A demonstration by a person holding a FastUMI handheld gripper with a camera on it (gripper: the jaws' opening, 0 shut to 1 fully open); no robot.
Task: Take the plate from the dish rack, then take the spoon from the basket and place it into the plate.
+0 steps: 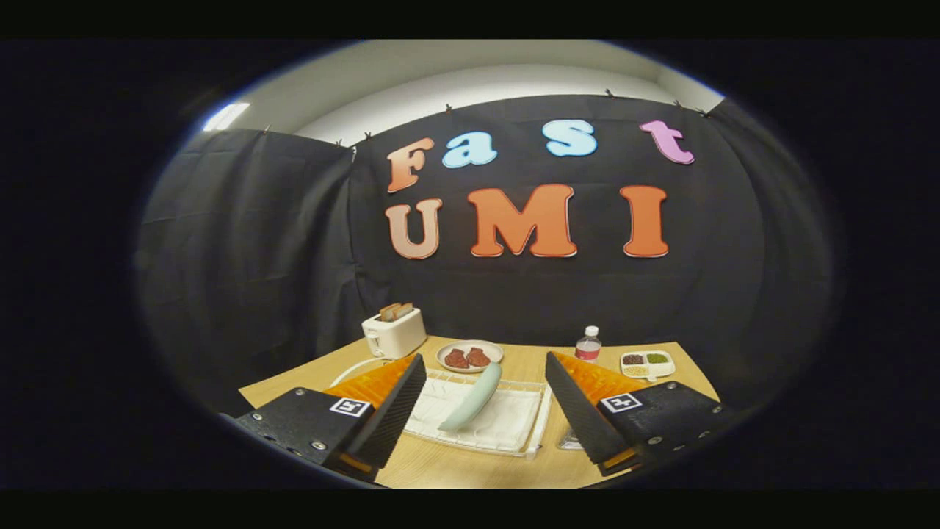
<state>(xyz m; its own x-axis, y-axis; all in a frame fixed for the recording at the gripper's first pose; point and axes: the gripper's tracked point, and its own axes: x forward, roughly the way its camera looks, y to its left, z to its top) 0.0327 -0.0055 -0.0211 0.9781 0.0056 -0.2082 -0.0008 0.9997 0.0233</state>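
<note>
Pale wood makes up the table (440, 466), backed by black cloth under a white ceiling. No readable label shows on the bottle (588, 344). Held above the near edge, the gripper (485, 400) has its fingers spread wide, grasping nothing. Between them the light blue plate (471, 399) stands on edge in the white dish rack (514, 430). Beyond sit a toaster (394, 332) and a dish of meat (470, 356).

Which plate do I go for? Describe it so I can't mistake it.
On the wooden table, find the white dish rack between the open jaws of the gripper. The pale blue-green plate stands on edge in it; the round plate beyond lies flat with food.
</note>
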